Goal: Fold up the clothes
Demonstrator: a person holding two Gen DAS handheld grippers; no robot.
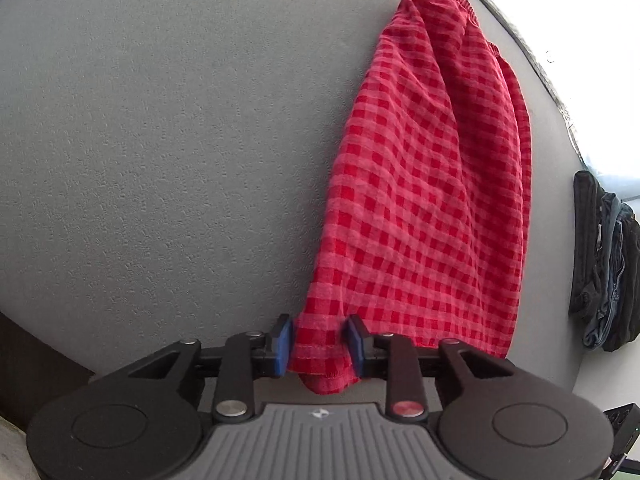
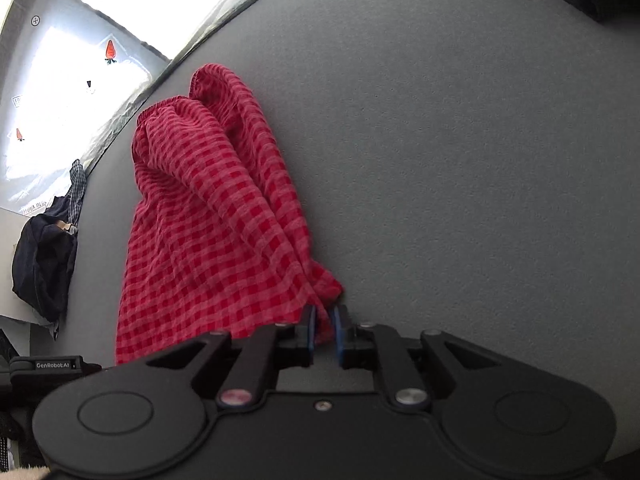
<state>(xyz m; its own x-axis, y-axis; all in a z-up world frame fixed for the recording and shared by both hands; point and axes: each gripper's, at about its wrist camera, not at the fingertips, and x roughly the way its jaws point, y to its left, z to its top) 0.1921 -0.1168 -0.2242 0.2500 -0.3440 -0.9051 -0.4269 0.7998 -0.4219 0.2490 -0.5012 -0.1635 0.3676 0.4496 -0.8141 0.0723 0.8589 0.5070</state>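
Observation:
A red checked garment (image 1: 428, 200) with an elastic waistband lies stretched on the grey table (image 1: 160, 140), waistband at the far end. My left gripper (image 1: 320, 344) is shut on its near hem corner, with cloth bunched between the blue pads (image 1: 282, 340). In the right wrist view the same garment (image 2: 208, 220) runs away from me, and my right gripper (image 2: 324, 330) is shut on its other near corner, the blue pads (image 2: 310, 328) nearly together on a thin fold.
A dark pile of clothes (image 1: 604, 264) lies at the table's right edge in the left wrist view. In the right wrist view a dark bundle with checked cloth (image 2: 44, 256) sits at the left edge. A bright window (image 2: 80, 80) lies beyond the table (image 2: 460, 160).

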